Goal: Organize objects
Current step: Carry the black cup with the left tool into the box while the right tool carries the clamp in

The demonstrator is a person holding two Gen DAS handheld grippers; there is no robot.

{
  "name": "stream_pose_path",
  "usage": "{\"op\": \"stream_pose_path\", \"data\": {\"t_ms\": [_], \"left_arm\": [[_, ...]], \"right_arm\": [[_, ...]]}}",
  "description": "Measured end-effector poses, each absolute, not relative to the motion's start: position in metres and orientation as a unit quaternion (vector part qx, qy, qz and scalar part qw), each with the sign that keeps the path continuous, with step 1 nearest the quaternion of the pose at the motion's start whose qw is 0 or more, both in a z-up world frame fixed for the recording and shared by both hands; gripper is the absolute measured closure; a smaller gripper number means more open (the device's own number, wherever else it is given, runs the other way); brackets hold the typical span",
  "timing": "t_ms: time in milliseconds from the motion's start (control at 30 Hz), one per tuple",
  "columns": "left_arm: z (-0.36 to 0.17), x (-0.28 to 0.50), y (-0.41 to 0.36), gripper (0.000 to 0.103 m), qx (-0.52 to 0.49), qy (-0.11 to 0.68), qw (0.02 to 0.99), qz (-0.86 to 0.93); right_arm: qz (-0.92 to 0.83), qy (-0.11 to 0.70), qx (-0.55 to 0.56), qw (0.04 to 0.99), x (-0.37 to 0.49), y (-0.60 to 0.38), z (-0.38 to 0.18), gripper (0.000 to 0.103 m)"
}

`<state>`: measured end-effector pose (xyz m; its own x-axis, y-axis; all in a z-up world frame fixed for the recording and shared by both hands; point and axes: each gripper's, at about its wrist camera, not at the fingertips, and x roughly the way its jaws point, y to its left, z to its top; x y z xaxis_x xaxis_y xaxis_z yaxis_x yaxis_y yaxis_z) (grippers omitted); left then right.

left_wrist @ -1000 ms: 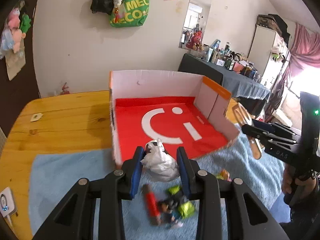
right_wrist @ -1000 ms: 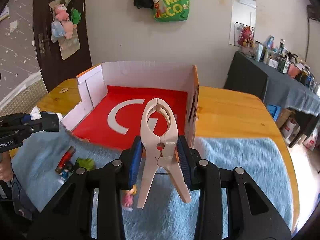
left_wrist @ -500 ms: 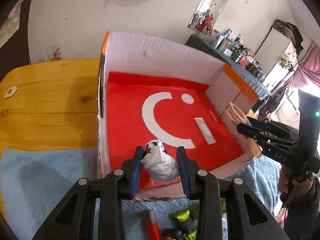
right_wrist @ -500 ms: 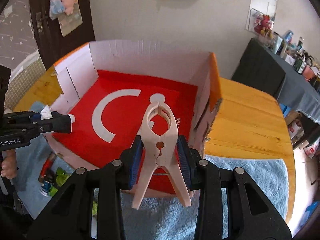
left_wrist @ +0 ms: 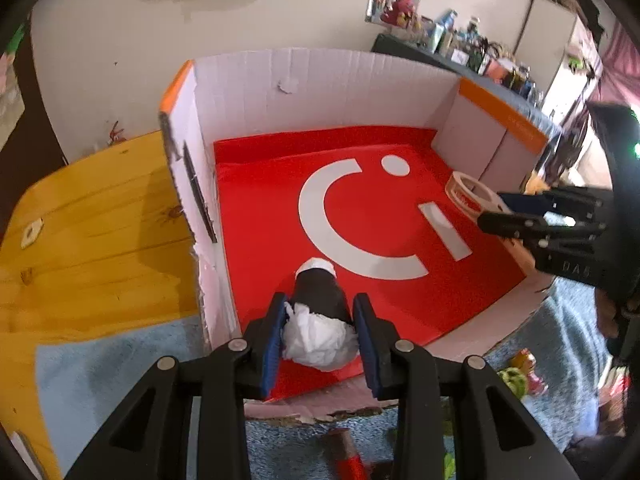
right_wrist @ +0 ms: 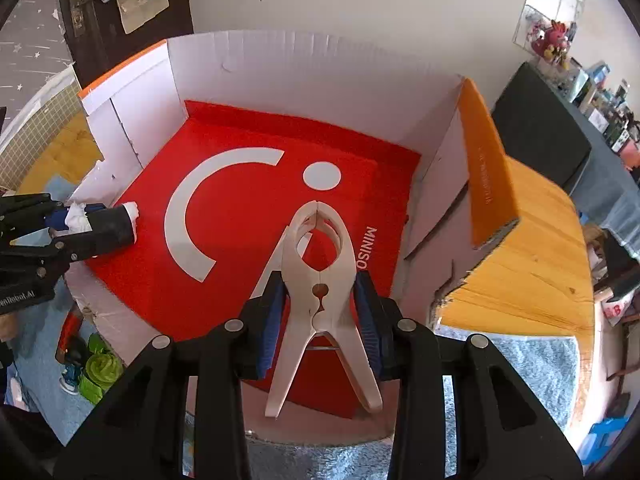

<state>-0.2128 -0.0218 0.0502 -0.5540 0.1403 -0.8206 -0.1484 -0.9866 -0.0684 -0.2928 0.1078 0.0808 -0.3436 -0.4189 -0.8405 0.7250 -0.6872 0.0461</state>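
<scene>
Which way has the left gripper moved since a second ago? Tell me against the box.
Yes. The left gripper, shut on the black tube, has moved forward from the blue towel over the cardboard box's red floor.

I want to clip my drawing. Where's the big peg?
The large cream plastic clamp is held in the right tongs, above the red-floored cardboard box, near its right wall.

Corrugated cardboard box (right_wrist: 304,68); glossy plastic clamp (right_wrist: 320,280); wooden table (left_wrist: 92,232).

Box (right_wrist: 484,152) walls hem three sides; its red floor (left_wrist: 260,200) lies open.
</scene>
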Motion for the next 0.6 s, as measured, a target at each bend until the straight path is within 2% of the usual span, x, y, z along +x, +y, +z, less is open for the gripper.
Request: {"op": "stream_pose_path", "data": {"t_ms": [300, 600], "left_arm": [[0.044, -0.219, -0.012, 0.068, -0.485, 0.08, 0.071, 0.868], [0.045, -0.222, -0.012, 0.068, -0.494, 0.1, 0.072, 0.86]], "right_arm": [[-0.783, 0.189, 0.472, 0.357, -0.302, 0.104, 0.071, 0.069], [-0.779, 0.204, 0.474, 0.355, -0.303, 0.103, 0.067, 0.069]]}}
